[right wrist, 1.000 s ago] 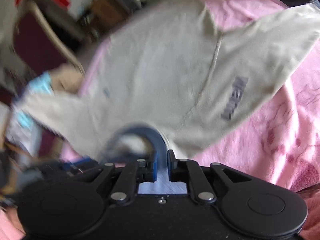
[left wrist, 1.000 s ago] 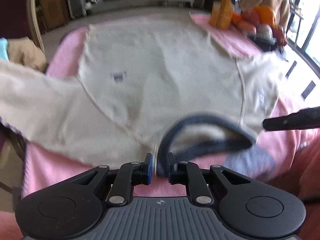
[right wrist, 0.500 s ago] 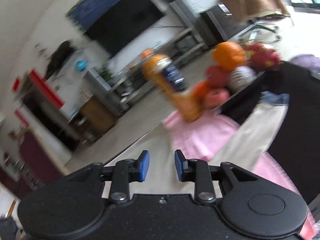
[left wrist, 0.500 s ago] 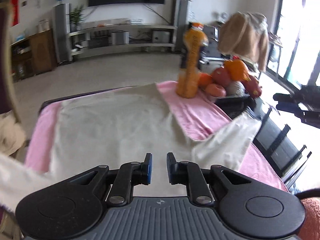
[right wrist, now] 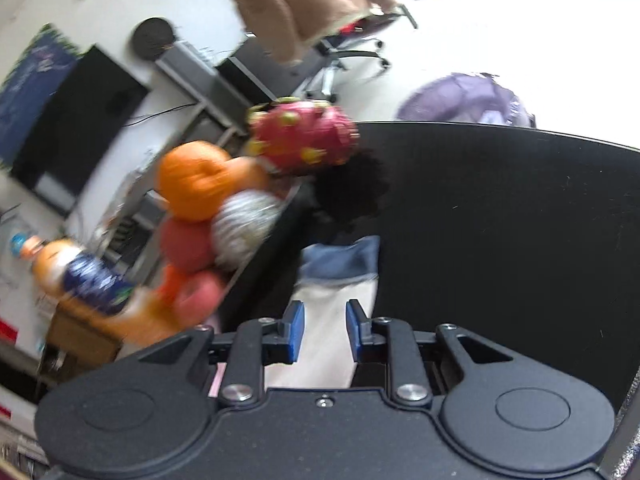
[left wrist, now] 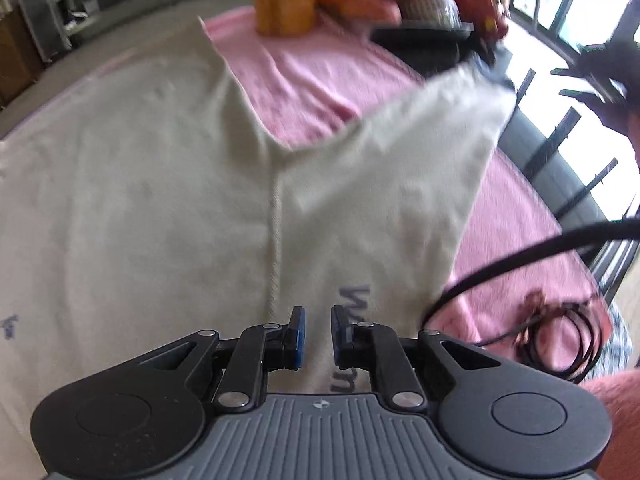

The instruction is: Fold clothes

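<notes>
A cream sweatshirt [left wrist: 152,184] lies spread flat on a pink cloth [left wrist: 304,76]. Its right sleeve [left wrist: 400,184] stretches toward the far right, ending in a blue cuff [left wrist: 496,68]. My left gripper [left wrist: 316,334] is open and empty, just above the sleeve near its grey lettering. My right gripper [right wrist: 324,330] is open and empty, hovering over the sleeve end [right wrist: 328,320], with the blue cuff [right wrist: 340,258] just ahead of the fingers. The right gripper also shows in the left wrist view [left wrist: 592,76] at the far right.
A fruit pile [right wrist: 240,196] and an orange juice bottle [right wrist: 92,280] stand beyond the cuff, on the left. The black table surface [right wrist: 500,220] shows on the right. A black cable [left wrist: 560,332] lies coiled on the pink cloth at the right.
Both grippers let go of the blue collar and opened. The left one moved down over the right sleeve. The right one swung to the sleeve's cuff end.
</notes>
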